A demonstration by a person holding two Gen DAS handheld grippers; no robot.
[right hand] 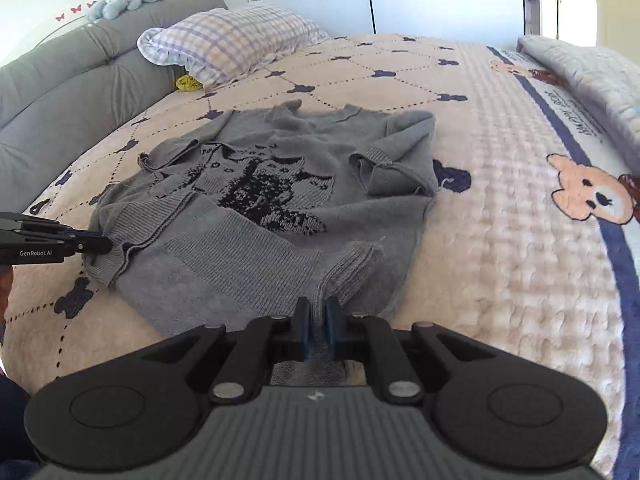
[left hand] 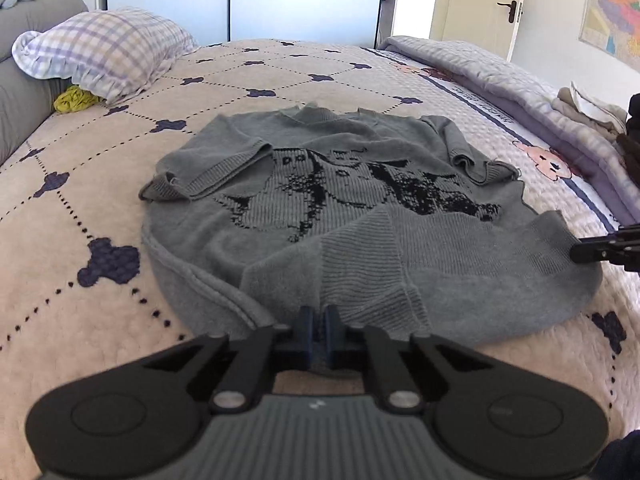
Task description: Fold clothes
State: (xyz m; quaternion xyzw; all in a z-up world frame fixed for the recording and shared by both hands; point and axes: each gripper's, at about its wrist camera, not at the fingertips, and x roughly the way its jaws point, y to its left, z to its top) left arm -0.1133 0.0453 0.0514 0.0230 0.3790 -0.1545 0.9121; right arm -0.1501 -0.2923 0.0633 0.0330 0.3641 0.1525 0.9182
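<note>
A grey knit sweater point(left hand: 320, 208) with a black cat pattern lies on the bed, both sleeves folded in over the body. Its near hem is folded up toward the pattern. My left gripper point(left hand: 319, 320) is shut on the sweater's near hem at the left corner; it also shows in the right wrist view point(right hand: 98, 240) at the sweater's left edge. My right gripper point(right hand: 318, 312) is shut on the sweater point(right hand: 280, 200) at its near right hem; it shows in the left wrist view point(left hand: 580, 250) at the sweater's right edge.
The bed has a beige quilted cover point(left hand: 80, 200) with dark blue clover marks. A checked pillow point(left hand: 104, 46) and a yellow cloth point(left hand: 76, 100) lie by the grey headboard point(right hand: 80, 80). A folded lilac blanket point(left hand: 500, 76) and stacked clothes point(left hand: 588, 108) lie at the right.
</note>
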